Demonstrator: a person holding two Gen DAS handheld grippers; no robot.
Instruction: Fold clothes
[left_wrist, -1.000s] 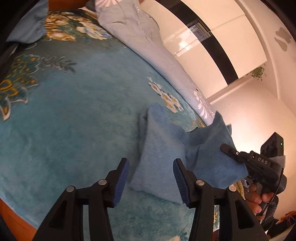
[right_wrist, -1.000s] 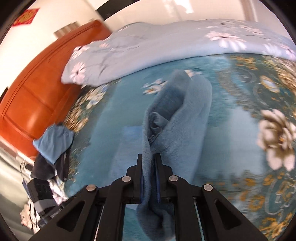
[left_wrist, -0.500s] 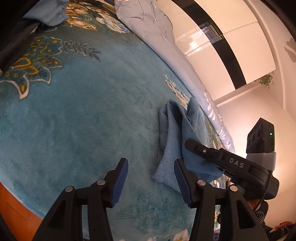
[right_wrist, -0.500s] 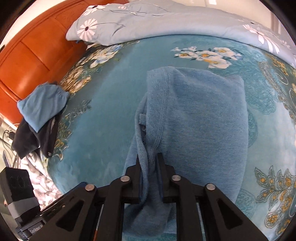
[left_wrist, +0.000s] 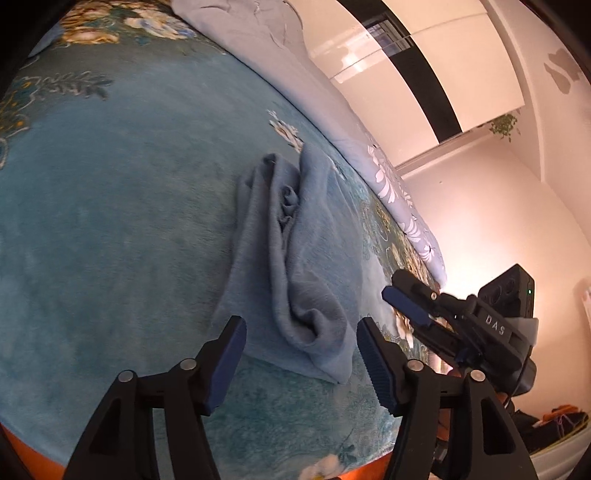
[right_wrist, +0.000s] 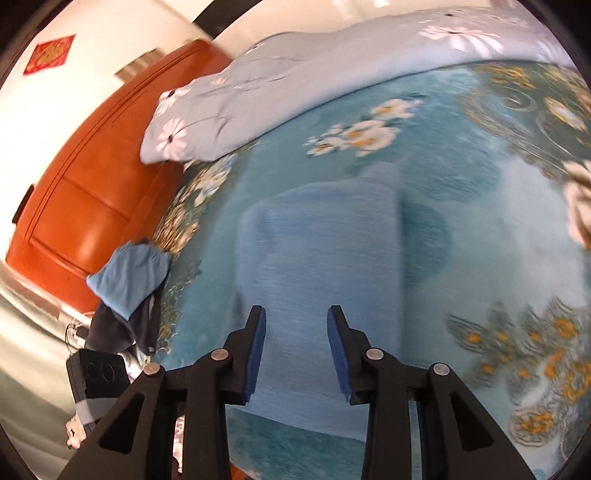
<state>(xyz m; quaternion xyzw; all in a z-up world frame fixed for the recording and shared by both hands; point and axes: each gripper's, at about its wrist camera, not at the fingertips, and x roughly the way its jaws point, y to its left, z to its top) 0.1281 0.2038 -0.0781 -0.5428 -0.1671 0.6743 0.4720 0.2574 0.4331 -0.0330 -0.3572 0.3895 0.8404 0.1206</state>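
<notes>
A light blue fleecy garment (left_wrist: 295, 258) lies folded lengthwise on the teal flowered blanket (left_wrist: 110, 206), with a bunched ridge along its middle. My left gripper (left_wrist: 299, 354) is open and empty, just above the garment's near end. My right gripper (right_wrist: 297, 343) is open and empty, hovering over the same garment (right_wrist: 321, 266), which looks flat and rectangular from this side. The right gripper also shows in the left wrist view (left_wrist: 402, 299), to the right of the garment.
A pale floral duvet (right_wrist: 295, 85) lies along the far side of the bed. An orange wooden headboard (right_wrist: 81, 177) stands at the left. A light blue cloth (right_wrist: 129, 273) over dark clothes hangs at the bed's corner. White wardrobe doors (left_wrist: 424, 74) stand beyond.
My right gripper has opened and let go of the garment, which now lies on the blanket. The right gripper has drawn back a little. The left gripper stays open.
</notes>
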